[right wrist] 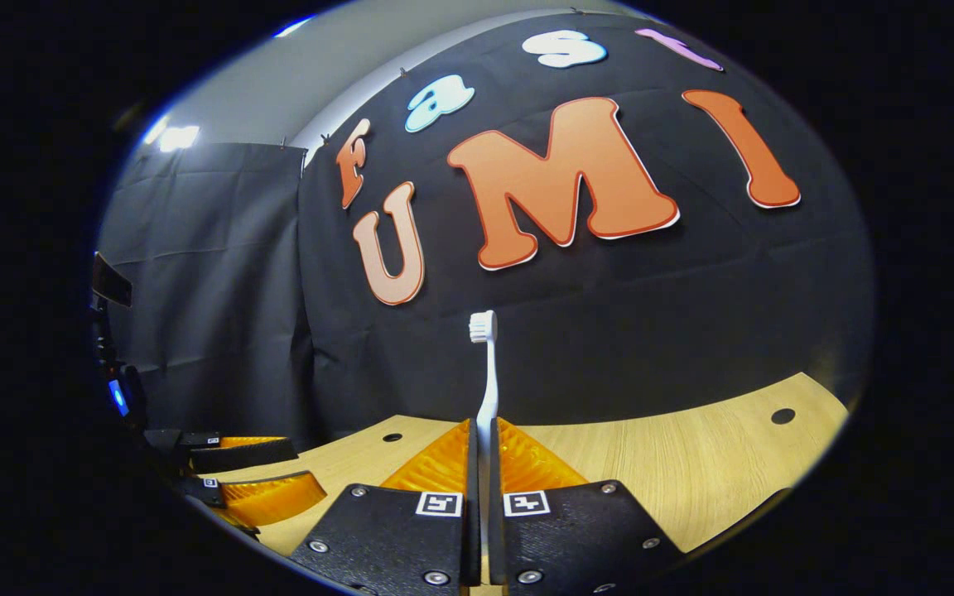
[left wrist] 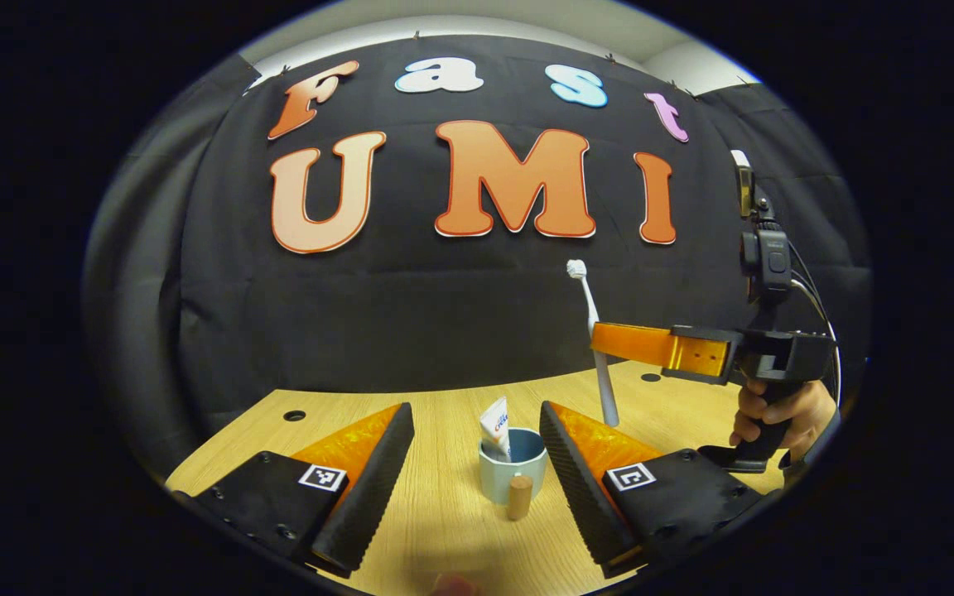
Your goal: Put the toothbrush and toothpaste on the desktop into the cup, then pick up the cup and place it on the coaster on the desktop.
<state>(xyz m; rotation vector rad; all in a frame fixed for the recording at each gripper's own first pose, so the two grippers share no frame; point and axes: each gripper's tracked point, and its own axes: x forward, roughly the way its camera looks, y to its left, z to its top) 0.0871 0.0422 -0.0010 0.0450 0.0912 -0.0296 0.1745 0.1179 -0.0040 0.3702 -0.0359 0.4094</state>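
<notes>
A light blue cup [left wrist: 513, 472] with a wooden handle stands on the wooden desktop [left wrist: 444, 530], just beyond my left gripper [left wrist: 475, 410], which is open with the cup in line between its fingers. A white toothpaste tube [left wrist: 496, 422] sticks up out of the cup. To the right, my right gripper [left wrist: 601, 341] holds a white toothbrush [left wrist: 595, 339] upright, bristles on top, its lower end above the desktop behind and right of the cup. In the right gripper view, my right gripper [right wrist: 485, 424] is shut on the toothbrush [right wrist: 487, 372].
A hand [left wrist: 779, 414] grips the right gripper's handle at the right. The left gripper [right wrist: 307, 468] shows low at the left of the right gripper view. The desktop [right wrist: 692, 472] has small round holes [right wrist: 782, 415] and ends at the black cloth wall.
</notes>
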